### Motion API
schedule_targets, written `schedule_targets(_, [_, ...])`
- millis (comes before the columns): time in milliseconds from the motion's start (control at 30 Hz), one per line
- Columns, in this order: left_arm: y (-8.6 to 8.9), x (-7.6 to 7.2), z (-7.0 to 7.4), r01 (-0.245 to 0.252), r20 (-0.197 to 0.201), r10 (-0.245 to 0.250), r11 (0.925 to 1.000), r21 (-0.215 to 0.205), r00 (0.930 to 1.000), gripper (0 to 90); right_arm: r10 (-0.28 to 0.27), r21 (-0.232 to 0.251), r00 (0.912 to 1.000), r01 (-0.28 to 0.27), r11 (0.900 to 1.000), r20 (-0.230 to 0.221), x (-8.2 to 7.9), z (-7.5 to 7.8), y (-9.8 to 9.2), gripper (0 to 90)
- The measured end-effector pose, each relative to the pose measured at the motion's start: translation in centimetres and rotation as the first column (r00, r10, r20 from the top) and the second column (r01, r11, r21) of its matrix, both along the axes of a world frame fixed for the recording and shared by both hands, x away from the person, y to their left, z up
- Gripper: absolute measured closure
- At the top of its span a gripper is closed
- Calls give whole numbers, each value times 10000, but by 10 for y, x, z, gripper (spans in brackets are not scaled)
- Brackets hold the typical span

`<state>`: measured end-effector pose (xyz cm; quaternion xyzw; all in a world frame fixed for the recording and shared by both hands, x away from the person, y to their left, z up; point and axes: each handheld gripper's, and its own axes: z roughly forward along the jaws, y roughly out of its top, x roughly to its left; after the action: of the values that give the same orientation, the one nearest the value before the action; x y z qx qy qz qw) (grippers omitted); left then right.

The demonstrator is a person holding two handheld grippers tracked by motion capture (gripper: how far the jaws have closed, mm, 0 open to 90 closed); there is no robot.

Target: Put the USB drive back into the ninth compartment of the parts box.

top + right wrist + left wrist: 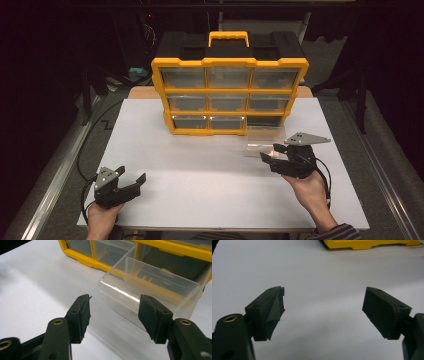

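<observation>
Facing clear drawer (150, 287) (tongs (113, 315) agape)

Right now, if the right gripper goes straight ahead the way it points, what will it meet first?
Most likely the clear plastic drawer, pulled out of the yellow organizer. The right gripper is open, its jaws just short of the drawer's front wall; depth is hard to judge.

Your grippers: left gripper (131, 183) and right gripper (270, 157) black, brass-ringed screw holes, grey three-cornered plates, black cables; striped right sleeve (334, 233).
</observation>
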<state>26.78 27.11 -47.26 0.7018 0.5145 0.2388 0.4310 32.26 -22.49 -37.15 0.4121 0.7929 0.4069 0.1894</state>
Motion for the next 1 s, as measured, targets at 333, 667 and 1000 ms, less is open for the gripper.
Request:
schedule_targets(333, [-2, -1, 0, 112, 46, -112, 9999, 129, 9999, 186, 85, 120, 9999, -86, 9999, 103, -11, -10, -1, 433])
schedule_targets(667, [-1, -1, 0, 115, 14, -115, 9999, 107, 9999, 186, 69, 248, 9997, -76, 9997, 255, -19, -21, -6, 415])
schedule_targets(1000, [-2, -1, 0, 108, 37, -109, 9999, 122, 9999, 186, -19, 283, 9997, 13, 9996, 231, -25, -36, -13, 390])
